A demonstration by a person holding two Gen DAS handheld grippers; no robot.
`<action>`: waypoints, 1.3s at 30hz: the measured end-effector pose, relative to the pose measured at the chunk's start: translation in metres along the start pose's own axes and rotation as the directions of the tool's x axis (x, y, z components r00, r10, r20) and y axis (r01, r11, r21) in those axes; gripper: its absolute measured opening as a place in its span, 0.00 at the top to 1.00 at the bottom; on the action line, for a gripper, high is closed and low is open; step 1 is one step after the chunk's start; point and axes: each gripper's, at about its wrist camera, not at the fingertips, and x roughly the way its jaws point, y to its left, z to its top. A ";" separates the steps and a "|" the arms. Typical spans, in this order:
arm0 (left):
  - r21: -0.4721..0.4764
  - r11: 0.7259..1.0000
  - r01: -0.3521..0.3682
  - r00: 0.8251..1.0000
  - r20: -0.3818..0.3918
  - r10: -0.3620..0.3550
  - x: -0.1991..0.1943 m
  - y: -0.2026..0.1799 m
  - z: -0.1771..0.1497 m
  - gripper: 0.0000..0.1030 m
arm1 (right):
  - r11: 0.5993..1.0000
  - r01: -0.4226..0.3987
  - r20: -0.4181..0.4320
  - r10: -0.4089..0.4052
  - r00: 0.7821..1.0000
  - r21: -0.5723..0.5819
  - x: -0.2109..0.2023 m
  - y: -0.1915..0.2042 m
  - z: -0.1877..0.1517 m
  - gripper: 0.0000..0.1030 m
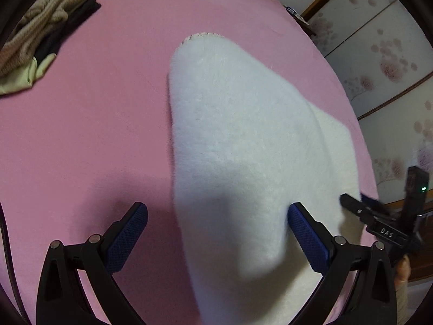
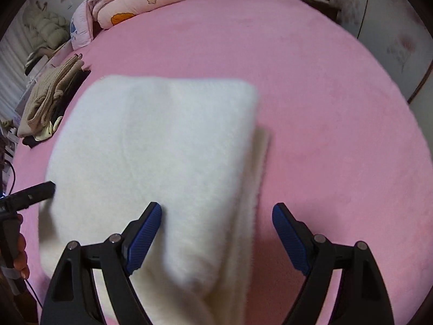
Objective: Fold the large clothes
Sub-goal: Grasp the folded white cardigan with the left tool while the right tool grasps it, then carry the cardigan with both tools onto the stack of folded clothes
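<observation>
A bed [image 2: 324, 108] covered in a pink sheet fills both views and carries everything else. On it lies a large white fluffy garment [image 2: 162, 149], folded into a thick rectangular bundle with a second layer showing along its right edge; it sits near the middle of the bed, toward the near side, right under both tools. In the left wrist view the same white fluffy garment [image 1: 243, 149] narrows to a rounded end with a pinkish stitched hem at the far side.

At the far end of the bed is a heap of pink bedding [image 2: 130, 5] printed with cartoon shapes. On the far left of the bed sits a pile of clothes [image 2: 51, 97], with a beige knit on top and dark and pale green pieces under it; the pile of clothes [image 1: 40, 40] is well apart from the white garment. A wall panel with a flower pattern [image 1: 379, 62] stands to the right of the bed.

The left tool [image 1: 217, 233] is spread wide and grips nothing; its right pad lies over the garment, its left over the pink sheet. The right tool [image 2: 216, 233] is likewise spread wide with nothing between its pads, the left one over the garment and the right one over the sheet
</observation>
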 end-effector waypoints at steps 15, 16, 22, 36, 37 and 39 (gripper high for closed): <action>-0.007 0.968 0.252 0.956 -0.155 -0.250 0.036 0.012 -0.005 0.00 | 0.925 -0.349 -0.084 0.363 0.928 0.149 0.048 -0.045 0.001 0.09; -0.012 0.964 0.264 0.952 -0.157 -0.263 0.038 0.013 -0.007 0.00 | 0.920 -0.366 -0.087 0.380 0.921 0.142 0.050 -0.043 0.002 0.12; -0.010 0.957 0.290 0.944 -0.162 -0.288 0.045 0.009 -0.010 0.00 | 0.906 -0.401 -0.117 0.416 0.902 0.135 0.060 -0.036 0.009 0.14; 0.071 0.985 0.157 0.986 -0.058 -0.153 0.002 -0.003 -0.019 0.32 | 0.949 -0.307 -0.040 0.310 0.950 0.076 0.019 -0.009 0.003 0.57; 0.074 0.986 0.150 0.988 -0.049 -0.147 -0.003 -0.002 -0.020 0.34 | 0.953 -0.294 -0.029 0.296 0.955 0.075 0.012 -0.005 0.001 0.58; 0.090 0.988 0.128 0.992 -0.025 -0.126 -0.017 -0.003 -0.023 0.36 | 0.958 -0.276 -0.010 0.277 0.961 0.072 -0.002 0.003 -0.004 0.60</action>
